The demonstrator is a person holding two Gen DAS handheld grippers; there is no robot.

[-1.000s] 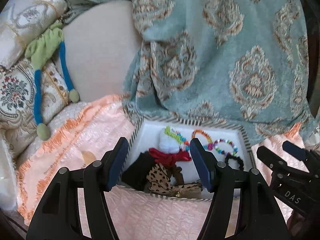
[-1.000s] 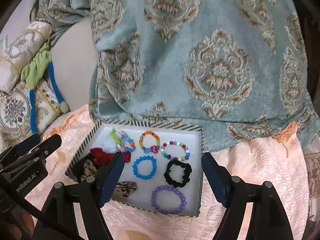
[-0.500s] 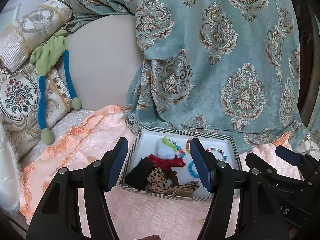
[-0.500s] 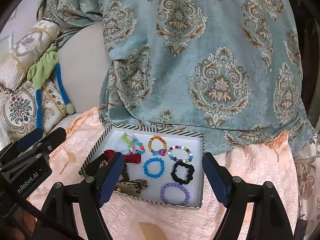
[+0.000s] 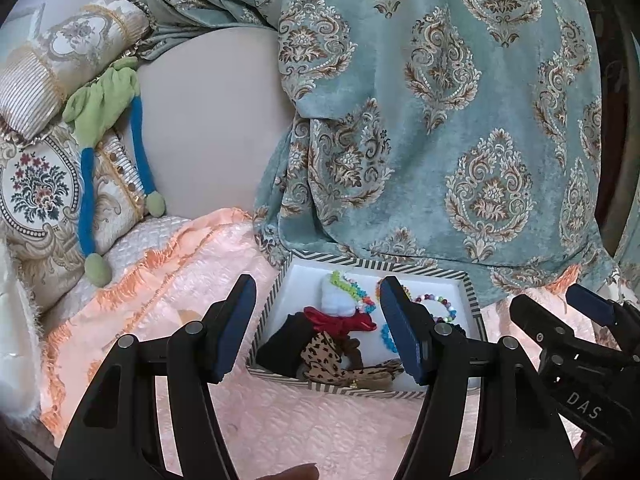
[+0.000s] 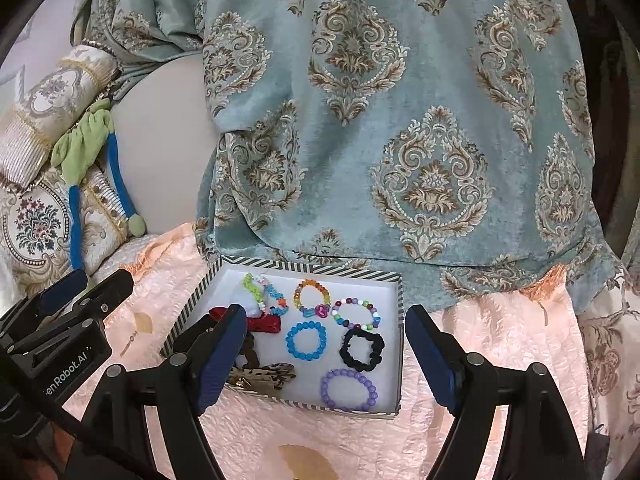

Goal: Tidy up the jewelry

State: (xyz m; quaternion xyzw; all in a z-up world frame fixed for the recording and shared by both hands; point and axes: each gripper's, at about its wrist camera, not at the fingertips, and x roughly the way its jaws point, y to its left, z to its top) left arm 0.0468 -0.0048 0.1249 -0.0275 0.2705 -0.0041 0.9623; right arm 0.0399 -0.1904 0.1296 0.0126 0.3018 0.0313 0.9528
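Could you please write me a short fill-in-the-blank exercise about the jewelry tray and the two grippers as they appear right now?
1. The purple bead bracelet lies in the striped tray just in front of the ____ scrunchie.
2. Both the left gripper and the right gripper have their jaws ____.
3. The tray sits on a ____ quilted cover.

Missing words: black; open; peach

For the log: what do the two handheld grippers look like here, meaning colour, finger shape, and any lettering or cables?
Both are matte black plastic frames with round silver pivot pins and two flat, paddle-like fingers faced with dark blue pads. The left gripper shows white lettering ending "enRobot.AI" and a black cable in the right wrist view. The right gripper shows white letters "DAS" in the left wrist view. No sleeves are visible.
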